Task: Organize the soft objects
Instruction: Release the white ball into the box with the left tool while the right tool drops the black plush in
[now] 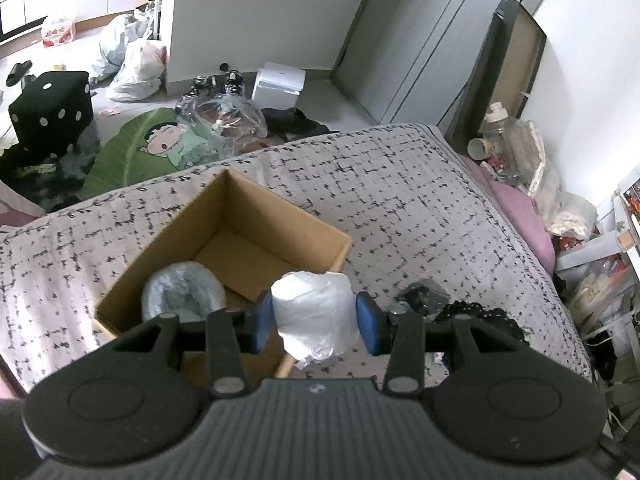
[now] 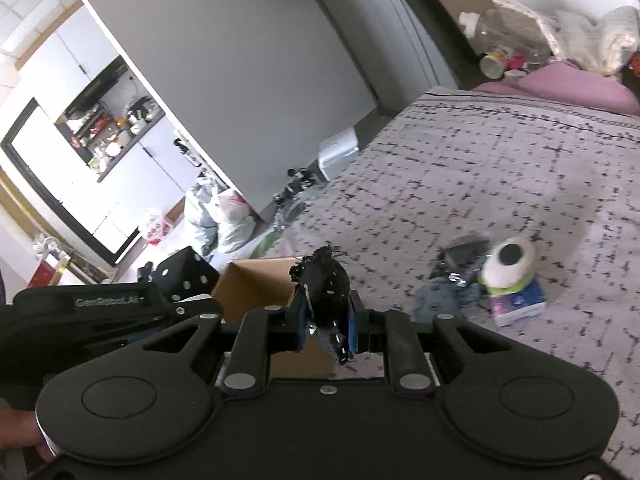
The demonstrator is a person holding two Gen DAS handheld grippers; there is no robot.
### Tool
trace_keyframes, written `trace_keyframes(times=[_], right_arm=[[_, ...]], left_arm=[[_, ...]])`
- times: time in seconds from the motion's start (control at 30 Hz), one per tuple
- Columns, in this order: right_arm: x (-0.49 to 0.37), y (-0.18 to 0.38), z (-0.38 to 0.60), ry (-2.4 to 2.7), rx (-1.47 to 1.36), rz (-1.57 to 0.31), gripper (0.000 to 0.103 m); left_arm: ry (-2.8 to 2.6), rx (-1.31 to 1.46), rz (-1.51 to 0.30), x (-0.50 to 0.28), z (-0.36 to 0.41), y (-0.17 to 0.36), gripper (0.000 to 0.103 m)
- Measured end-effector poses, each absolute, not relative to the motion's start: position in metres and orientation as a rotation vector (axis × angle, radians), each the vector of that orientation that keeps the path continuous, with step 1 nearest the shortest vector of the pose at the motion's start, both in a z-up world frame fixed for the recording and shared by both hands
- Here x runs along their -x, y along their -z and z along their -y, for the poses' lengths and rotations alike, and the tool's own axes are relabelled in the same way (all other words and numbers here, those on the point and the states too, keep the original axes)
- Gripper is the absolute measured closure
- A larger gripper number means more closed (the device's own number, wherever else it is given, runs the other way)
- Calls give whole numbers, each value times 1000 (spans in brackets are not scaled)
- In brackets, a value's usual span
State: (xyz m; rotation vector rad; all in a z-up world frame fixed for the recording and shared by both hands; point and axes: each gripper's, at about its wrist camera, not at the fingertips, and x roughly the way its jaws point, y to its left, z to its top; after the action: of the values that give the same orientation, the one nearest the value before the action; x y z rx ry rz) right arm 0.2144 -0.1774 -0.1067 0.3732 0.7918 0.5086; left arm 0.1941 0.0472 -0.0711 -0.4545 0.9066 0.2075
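We were partway through tidying the soft things into the cardboard box (image 1: 224,240) that sat on the bed (image 1: 400,200), in the middle left of the left wrist view. One soft thing was already inside it: a fluffy grey bundle (image 1: 182,294) lay in the near corner of the box, and the rest of the box floor looked bare. Our left gripper (image 1: 316,316) held a white plastic-wrapped bundle (image 1: 316,312), with its blue pads pressed on both sides, low in the middle of the frame, over the near edge of the box. Our right gripper (image 2: 324,316) was squeezed tight on a black soft thing (image 2: 324,284), low in the middle of the right wrist view, with the box just behind it. So we thought two things were on their way in but not dropped yet. More was left on the bed: at the right of that view we saw a white roll (image 2: 512,260) resting on a small blue pack (image 2: 520,306), and just left of them a dark crumpled pile (image 2: 456,276). We could not tell what that pile was.
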Motion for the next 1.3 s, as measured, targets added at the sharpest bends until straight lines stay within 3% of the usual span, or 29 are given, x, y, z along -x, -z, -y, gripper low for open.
trace_keyframes(times=[0.8, 1.03, 1.3], right_arm=[[-208, 113, 119, -599, -339, -845, 84], [-211, 122, 103, -614, -321, -875, 84], [-207, 130, 86, -640, -289, -897, 84]], left_arm=[[-219, 562, -1063, -189, -100, 129, 60], [-252, 599, -1117, -185, -115, 140, 46], [-289, 616, -1071, -178, -135, 125, 44]])
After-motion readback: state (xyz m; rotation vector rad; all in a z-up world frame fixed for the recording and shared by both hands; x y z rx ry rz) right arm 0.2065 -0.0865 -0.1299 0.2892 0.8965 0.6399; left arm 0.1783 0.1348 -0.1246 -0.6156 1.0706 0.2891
